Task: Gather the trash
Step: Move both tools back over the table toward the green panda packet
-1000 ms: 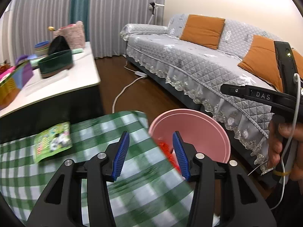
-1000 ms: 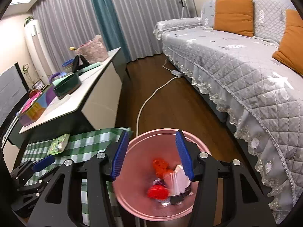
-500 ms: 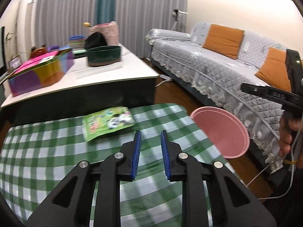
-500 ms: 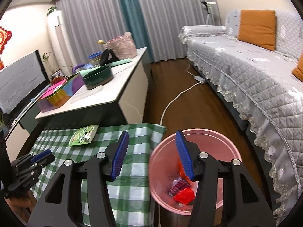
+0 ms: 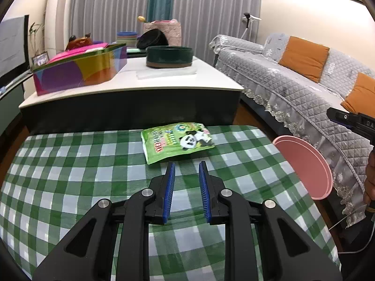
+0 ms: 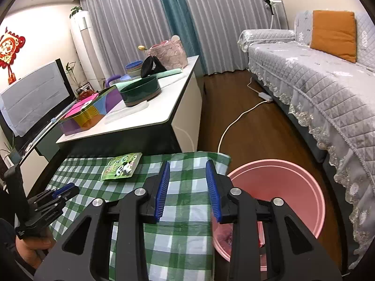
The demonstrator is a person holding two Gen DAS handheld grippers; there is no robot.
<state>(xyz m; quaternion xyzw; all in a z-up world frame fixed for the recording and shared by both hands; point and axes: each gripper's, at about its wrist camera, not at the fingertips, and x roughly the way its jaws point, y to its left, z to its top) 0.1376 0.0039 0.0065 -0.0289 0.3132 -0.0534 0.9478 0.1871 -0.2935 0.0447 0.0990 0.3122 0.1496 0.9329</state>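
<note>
Hovering over the checked cloth [image 5: 70, 175], both grippers empty, one packet [image 5: 177, 141] left out.

Left gripper [image 5: 186, 167] points at the green panda packet, which lies flat just past its fingertips, not touching them; its blue pads stand a narrow gap apart with only cloth between them. Right gripper [image 6: 187, 166] sits over the cloth's corner, its jaws somewhat wider and just narrowed, nothing between them; the packet [image 6: 121, 167] lies ahead to its left, the pink bin [image 6: 293, 187] close on its right with scraps at the bottom. Beyond both stands a white counter [image 5: 164, 82].
</note>
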